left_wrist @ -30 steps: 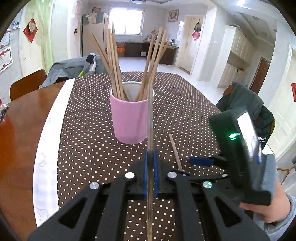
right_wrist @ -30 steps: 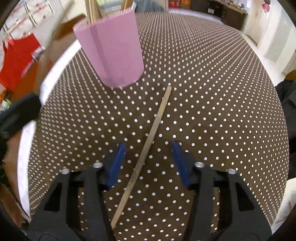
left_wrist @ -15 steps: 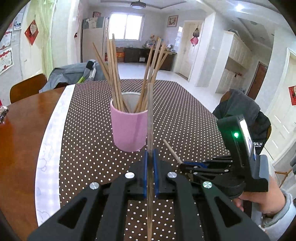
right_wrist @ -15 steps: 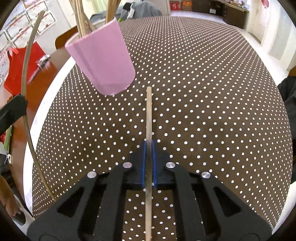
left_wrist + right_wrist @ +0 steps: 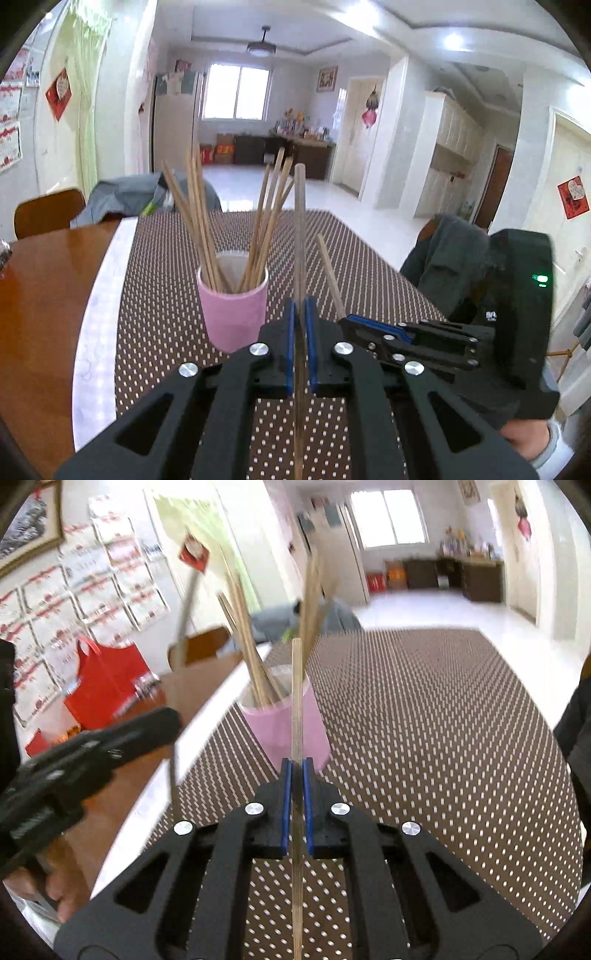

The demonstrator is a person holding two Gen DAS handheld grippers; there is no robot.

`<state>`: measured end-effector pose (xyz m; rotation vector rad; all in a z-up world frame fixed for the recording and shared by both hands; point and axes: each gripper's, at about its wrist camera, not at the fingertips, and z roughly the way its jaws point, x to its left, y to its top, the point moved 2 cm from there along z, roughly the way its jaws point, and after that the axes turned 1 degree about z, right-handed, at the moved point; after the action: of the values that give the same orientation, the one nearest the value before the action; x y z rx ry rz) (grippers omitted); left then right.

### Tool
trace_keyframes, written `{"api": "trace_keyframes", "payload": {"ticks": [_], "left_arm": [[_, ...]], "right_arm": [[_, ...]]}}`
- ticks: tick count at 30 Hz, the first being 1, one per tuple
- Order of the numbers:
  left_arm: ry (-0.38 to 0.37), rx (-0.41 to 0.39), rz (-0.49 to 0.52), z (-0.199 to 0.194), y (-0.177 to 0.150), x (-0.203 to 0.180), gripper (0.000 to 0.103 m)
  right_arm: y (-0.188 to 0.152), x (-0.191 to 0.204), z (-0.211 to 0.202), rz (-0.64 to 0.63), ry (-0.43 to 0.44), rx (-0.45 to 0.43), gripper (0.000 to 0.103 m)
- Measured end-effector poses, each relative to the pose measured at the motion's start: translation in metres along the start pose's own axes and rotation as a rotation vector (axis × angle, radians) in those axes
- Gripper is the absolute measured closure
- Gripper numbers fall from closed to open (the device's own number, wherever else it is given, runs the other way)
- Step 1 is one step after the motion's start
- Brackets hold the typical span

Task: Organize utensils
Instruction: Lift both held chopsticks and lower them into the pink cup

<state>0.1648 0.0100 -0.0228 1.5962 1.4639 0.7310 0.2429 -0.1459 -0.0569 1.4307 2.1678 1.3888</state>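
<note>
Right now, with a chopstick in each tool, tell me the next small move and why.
Probably carry the right tool forward and tip its chopstick over the pink cup. Both tools are shut on chopsticks, and the cup, already holding a bundle, stands just ahead on the dotted tablecloth; the left tool can follow.

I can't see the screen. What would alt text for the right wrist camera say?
The right gripper, fingers closed on a single wooden chopstick, points it toward a pink cup already holding several chopsticks, on a brown polka-dot tablecloth. At the left edge, blurred, the left gripper holds another chopstick beside a wooden table.
</note>
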Motion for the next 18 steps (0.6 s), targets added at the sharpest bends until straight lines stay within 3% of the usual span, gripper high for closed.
{"api": "trace_keyframes", "payload": {"ticks": [4, 18], "left_arm": [[0.009, -0.067, 0.024, -0.009, 0.009, -0.005, 0.097], [0.019, -0.216, 0.056, -0.023, 0.039, -0.009, 0.097]], "right_arm": [[0.008, 0.012, -0.027, -0.017, 0.036, -0.131, 0.096], [0.038, 0.031, -0.063, -0.024, 0.065, -0.362, 0.096]]}}
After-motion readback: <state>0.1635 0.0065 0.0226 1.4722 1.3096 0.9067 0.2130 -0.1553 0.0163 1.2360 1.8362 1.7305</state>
